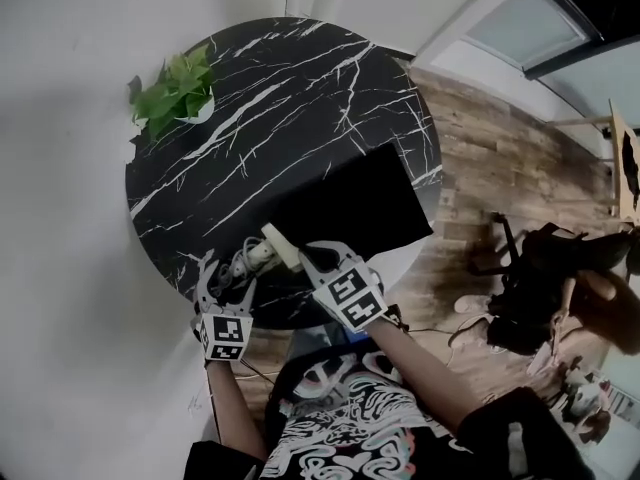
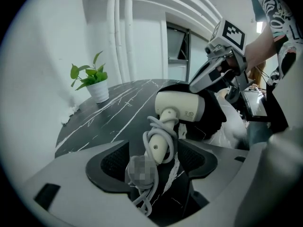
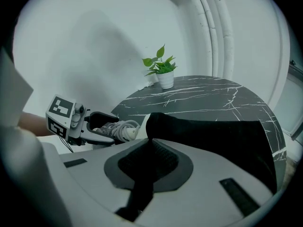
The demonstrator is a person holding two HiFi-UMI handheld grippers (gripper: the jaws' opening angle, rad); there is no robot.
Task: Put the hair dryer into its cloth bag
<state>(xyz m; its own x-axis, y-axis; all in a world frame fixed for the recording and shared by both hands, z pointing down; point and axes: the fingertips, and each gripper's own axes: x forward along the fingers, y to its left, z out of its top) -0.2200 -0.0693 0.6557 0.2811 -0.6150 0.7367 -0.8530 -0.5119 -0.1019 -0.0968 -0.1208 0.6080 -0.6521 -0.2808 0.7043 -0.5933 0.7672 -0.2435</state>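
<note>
- Step in hand, judged: opening the bag. The right gripper [image 1: 316, 258] is clamped on the hem of the black cloth bag [image 1: 370, 203], which lies flat on the marble table [image 1: 300, 88].
- The left gripper [image 1: 228, 273] gapes wide around the cord-wrapped handle of the hair dryer [image 1: 272, 248] without pressing it. The dryer's head sits at the bag's mouth.
- Next move probably calls for gripping the handle, lifting the hem and sliding the dryer in.
- The near rim is close; the far half is open up to the potted plant [image 1: 178, 90].
</note>
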